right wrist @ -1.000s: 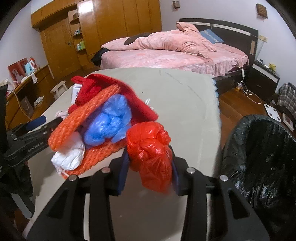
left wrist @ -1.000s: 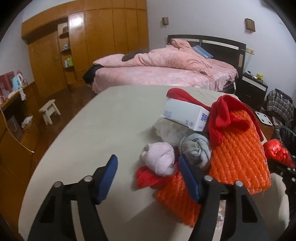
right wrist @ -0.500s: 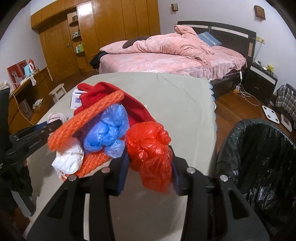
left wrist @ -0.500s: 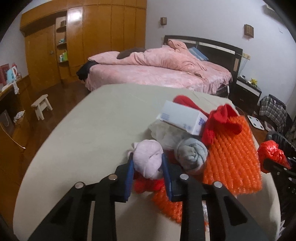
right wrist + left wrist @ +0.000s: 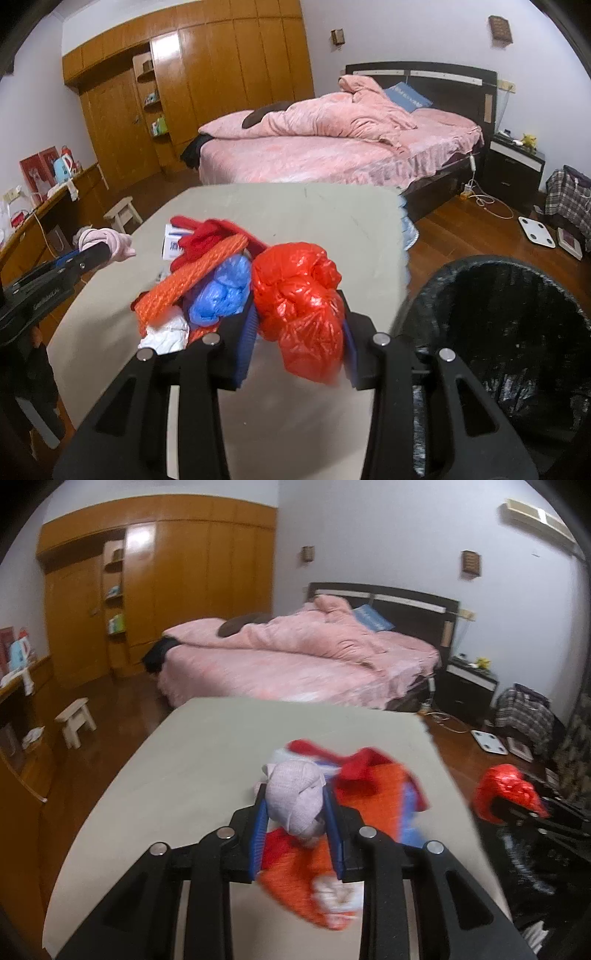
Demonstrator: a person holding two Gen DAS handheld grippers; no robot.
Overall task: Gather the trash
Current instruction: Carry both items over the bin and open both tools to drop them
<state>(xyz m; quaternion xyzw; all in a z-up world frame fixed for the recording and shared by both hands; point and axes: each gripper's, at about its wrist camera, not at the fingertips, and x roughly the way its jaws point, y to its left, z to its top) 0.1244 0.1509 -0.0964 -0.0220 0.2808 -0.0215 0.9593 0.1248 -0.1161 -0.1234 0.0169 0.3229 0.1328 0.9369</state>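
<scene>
Change, left: the left gripper (image 5: pixel 295 821), wide open beside the pile a second ago, is now clamping the pink bundle (image 5: pixel 295 799) between its blue pads and carrying it clear of the table (image 5: pixel 166 775).
Change, right: the right gripper (image 5: pixel 299 332) is keeping its narrow grip on the red bag (image 5: pixel 299 295), which is now riding higher over the table edge than a second ago.
Meaning: 2 pieces of trash are now in hand at once, so the next leg is likely a carry to the bin (image 5: pixel 517 332); nothing is being dropped yet.
Bin: black-lined and standing on the floor just right of the table; its inside is reading as dark liner only, and any contents are impossible to tell.
Pile: the orange mesh (image 5: pixel 199 277), blue bag (image 5: pixel 225 291), red cloth (image 5: pixel 207 236), white wad (image 5: pixel 166 332) and box (image 5: pixel 173 243) are still lying on the table, waiting for later trips.
Risk: the red bag is hanging loosely below the pads and could be slipping.
</scene>
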